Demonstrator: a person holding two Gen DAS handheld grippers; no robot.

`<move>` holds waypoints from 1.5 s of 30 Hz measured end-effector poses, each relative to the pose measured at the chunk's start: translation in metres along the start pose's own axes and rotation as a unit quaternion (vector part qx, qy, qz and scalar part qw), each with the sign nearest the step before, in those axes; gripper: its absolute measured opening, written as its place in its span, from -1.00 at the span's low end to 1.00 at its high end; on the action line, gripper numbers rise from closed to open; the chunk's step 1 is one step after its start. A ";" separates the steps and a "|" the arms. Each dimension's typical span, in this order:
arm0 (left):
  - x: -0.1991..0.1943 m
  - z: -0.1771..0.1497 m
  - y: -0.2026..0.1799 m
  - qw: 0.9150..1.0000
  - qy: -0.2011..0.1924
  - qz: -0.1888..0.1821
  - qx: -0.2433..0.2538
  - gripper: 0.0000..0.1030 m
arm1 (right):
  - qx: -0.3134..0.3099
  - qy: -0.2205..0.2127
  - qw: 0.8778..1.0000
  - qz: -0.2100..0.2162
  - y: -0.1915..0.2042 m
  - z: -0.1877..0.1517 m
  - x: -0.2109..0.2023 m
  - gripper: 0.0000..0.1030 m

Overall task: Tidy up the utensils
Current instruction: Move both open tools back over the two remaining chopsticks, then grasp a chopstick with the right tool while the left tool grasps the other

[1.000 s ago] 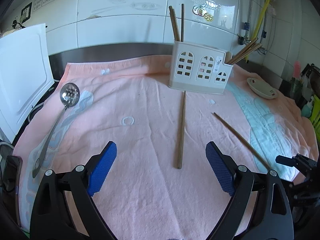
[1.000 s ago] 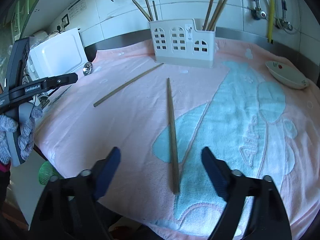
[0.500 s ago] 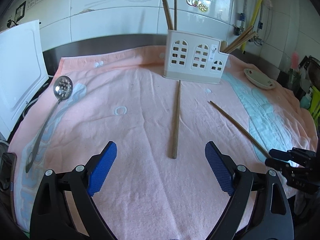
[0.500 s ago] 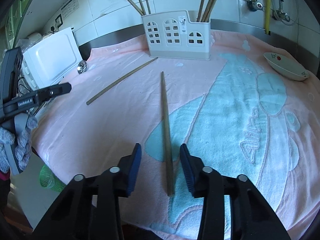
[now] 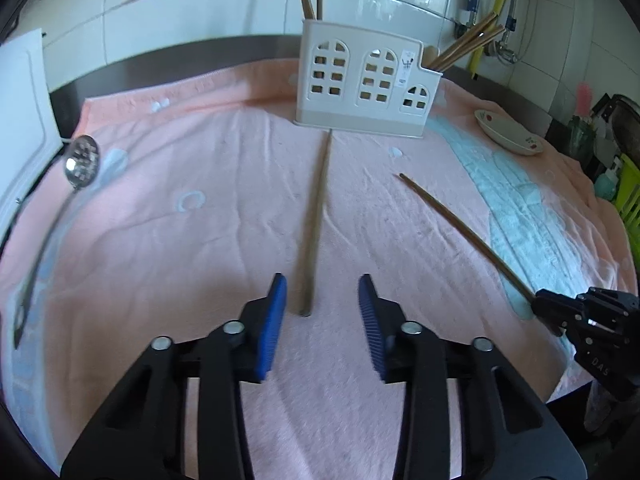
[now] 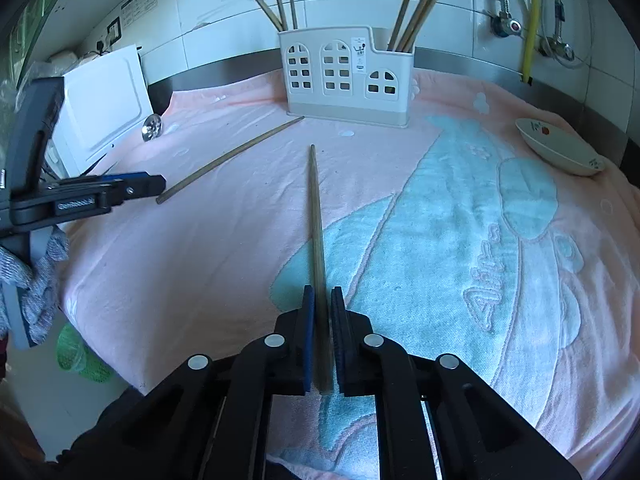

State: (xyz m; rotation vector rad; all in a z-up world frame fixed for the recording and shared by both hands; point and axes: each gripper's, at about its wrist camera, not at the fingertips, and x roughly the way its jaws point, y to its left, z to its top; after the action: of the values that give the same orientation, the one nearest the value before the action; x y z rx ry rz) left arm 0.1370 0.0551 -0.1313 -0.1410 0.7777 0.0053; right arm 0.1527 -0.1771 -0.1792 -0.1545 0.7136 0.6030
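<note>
Two wooden chopsticks lie on a pink towel. My left gripper (image 5: 322, 292) is partly open, its blue pads either side of the near end of the left chopstick (image 5: 316, 216), apart from it. My right gripper (image 6: 321, 304) is shut on the near end of the right chopstick (image 6: 316, 216), which still lies along the towel; it also shows in the left wrist view (image 5: 460, 228). A white utensil holder (image 5: 364, 88) with several chopsticks in it stands at the back, also in the right wrist view (image 6: 344, 80).
A metal slotted ladle (image 5: 78, 160) lies at the towel's left edge beside a white appliance (image 6: 104, 108). A small white dish (image 6: 560, 148) sits at the back right. Tiled wall, pipes and a yellow hose (image 6: 530, 20) stand behind.
My left gripper has moved forward and narrowed around the left chopstick's end. My right gripper has closed from part open onto the right chopstick's near end.
</note>
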 end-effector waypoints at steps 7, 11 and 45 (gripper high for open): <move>0.018 0.009 0.002 1.000 0.016 0.004 -0.018 -0.56 | 0.000 -0.002 1.000 0.001 0.000 0.000 -0.001 -0.87; 0.028 0.015 0.001 0.999 0.028 0.007 -0.017 -0.67 | 0.001 -0.003 1.000 0.002 0.001 -0.001 -0.002 -0.87; -0.040 0.062 -0.017 0.998 -0.043 -0.018 0.029 -0.90 | -0.024 -0.080 0.996 0.014 0.009 0.069 -0.057 -0.87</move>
State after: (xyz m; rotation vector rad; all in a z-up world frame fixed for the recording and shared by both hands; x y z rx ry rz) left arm 0.1530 0.0479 -0.0573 -0.0997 0.6881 -0.0449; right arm 0.1527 -0.1737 -0.0894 -0.1385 0.5465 0.6515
